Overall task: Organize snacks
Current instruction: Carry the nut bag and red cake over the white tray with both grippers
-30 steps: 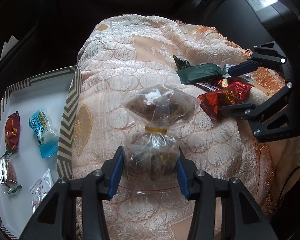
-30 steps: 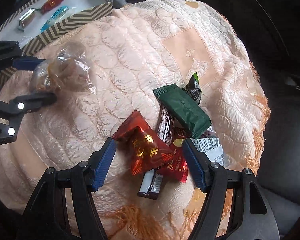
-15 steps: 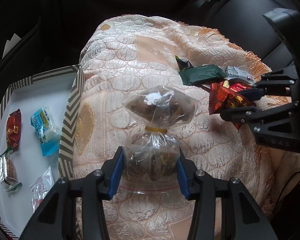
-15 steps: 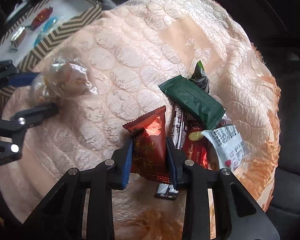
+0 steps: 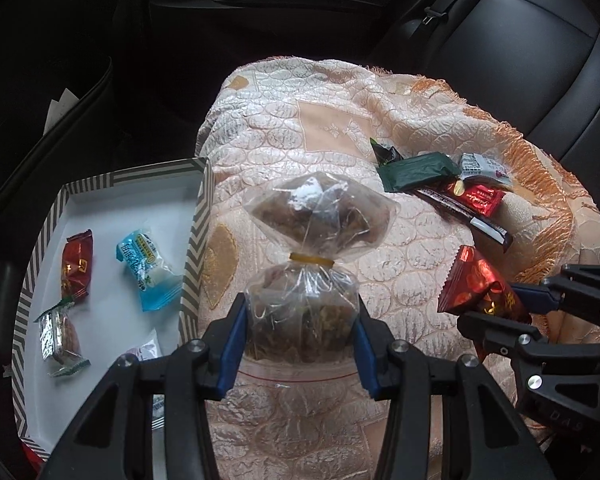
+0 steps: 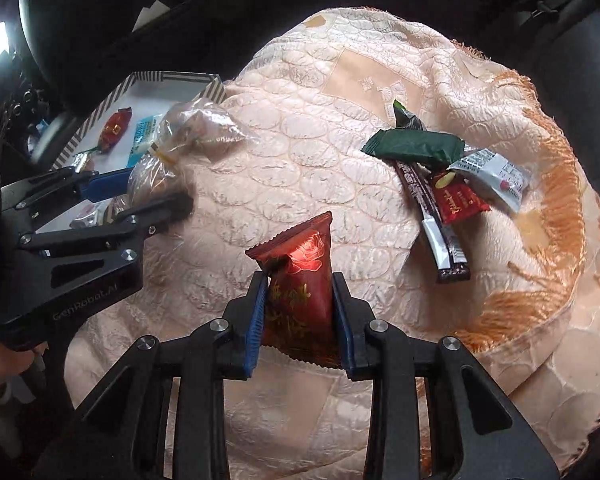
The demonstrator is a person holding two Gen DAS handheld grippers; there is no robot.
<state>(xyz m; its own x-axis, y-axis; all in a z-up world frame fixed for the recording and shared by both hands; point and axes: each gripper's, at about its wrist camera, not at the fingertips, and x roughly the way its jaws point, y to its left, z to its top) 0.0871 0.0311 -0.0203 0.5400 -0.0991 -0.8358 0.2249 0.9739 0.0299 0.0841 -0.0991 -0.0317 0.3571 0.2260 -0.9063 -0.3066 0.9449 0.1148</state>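
My left gripper [image 5: 300,308] is shut on a clear plastic bag of brown snacks [image 5: 320,216] tied with a yellow band, held just above the peach quilted cloth [image 5: 300,120]. In the right wrist view the bag [image 6: 196,128] hangs close to the striped box [image 6: 112,100]. My right gripper [image 6: 298,284] is shut on a red snack packet [image 6: 300,256], lifted off the cloth. The left wrist view shows that packet [image 5: 472,284] at the right, in the right gripper [image 5: 504,312].
The striped-rim box [image 5: 196,240] at the left holds a red candy [image 5: 76,268], a blue packet [image 5: 144,268] and a silver-wrapped one [image 5: 58,336]. A green packet [image 6: 412,148], white packet [image 6: 496,172], small red packet [image 6: 460,200] and dark bar [image 6: 432,220] lie on the cloth. Black car seats surround it.
My right gripper closed on the red packet, lifted it from the pile, rolled and carried it away toward the left gripper. The left gripper rose slightly with the bag.
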